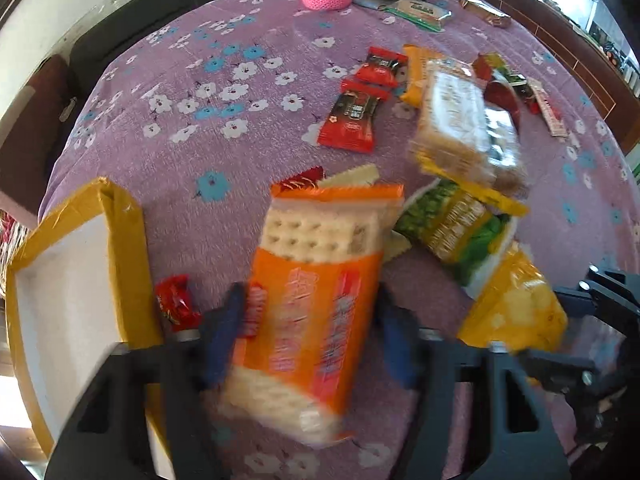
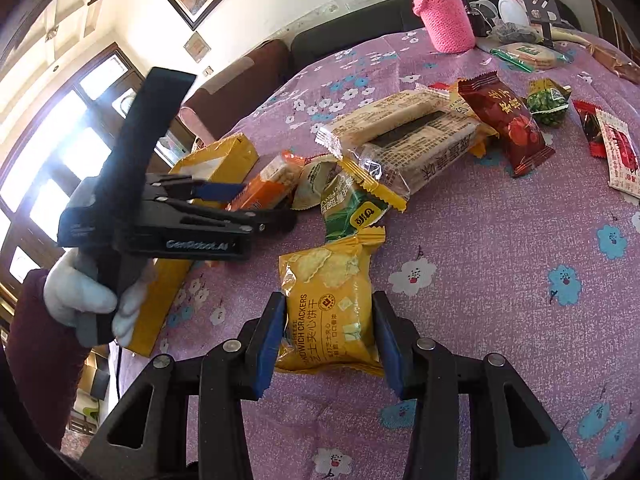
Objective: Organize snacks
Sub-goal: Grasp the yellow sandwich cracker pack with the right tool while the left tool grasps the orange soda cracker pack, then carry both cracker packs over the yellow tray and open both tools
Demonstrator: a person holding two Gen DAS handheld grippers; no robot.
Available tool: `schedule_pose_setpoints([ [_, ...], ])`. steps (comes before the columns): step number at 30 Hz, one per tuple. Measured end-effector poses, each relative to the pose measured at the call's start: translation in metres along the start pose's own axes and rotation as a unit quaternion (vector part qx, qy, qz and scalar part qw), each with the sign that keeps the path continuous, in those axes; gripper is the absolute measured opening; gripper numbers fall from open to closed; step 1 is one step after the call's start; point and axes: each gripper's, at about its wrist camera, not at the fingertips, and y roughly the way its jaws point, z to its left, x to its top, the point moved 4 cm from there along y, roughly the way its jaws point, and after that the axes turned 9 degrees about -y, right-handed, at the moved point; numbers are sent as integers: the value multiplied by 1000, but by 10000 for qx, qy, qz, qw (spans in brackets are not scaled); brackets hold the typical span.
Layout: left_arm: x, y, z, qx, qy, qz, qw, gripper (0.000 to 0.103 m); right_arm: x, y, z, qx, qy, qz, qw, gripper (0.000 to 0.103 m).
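Tablecloth (image 2: 500, 320): soft, nubbly purple fabric with white and blue flowers; it gives under a load, so packets are best lifted clear of it, not dragged.
Box (image 1: 80, 248): open carton, yellow-taped walls and white inside, at the table edge just left of the left gripper; judged the likely place for the snacks.
Orange cracker pack (image 1: 316, 292): long, flat, glossy film, with pale dimpled crackers showing through a clear window; it lies between the blue pads of the left gripper (image 1: 312, 332), just right of the box.
Left fingers: half-spread around the pack's lower half, with the left pad at its edge; motion blur hides whether the right pad touches, so a firm pinch cannot be confirmed.
Doing it well: judged, squeeze across the narrow width near the middle and only lightly, since the crackers are brittle, then lift the pack level over the box wall.
Yellow sandwich-cracker bag (image 2: 328, 312): puffy, crinkled foil pillow with crimped ends, near the table's middle.
Right gripper (image 2: 330, 328): its 2 pads press on the bag's sides, pinching it.
Other snacks: green pea packet (image 2: 352, 204), clear-wrapped wafer bar (image 2: 404, 136), small red sachets (image 1: 360, 100), all loose and slippery-looking.
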Motion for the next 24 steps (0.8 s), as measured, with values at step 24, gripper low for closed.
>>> schedule_pose_setpoints([
  [24,-95,-144,47,324,-2040,-1900,9598,55,-2,6,33,-1140,-564,381,9911,42],
])
